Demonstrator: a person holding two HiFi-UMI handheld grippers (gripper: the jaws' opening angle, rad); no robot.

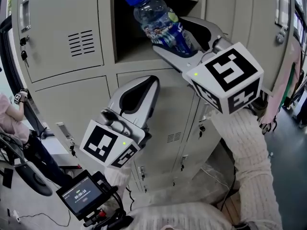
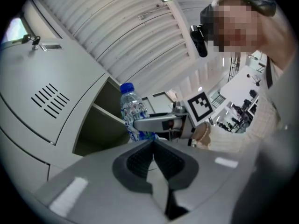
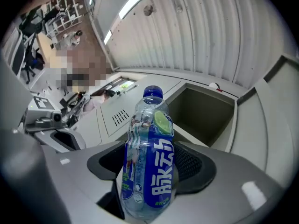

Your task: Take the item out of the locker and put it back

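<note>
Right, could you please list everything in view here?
lockers: one bank, grey, across the background
open compartment: one, dark inside, top centre
bottle: one, clear with blue cap and label, before the open compartment
keys: several, dark, hanging from door locks
screen: one, black, lower left
bystander: one, pink top, far left
left gripper: one, grey, jaws together, empty, below the bottle
right gripper: one, grey, shut on the bottle
sleeve: one, cream knit, right arm
</note>
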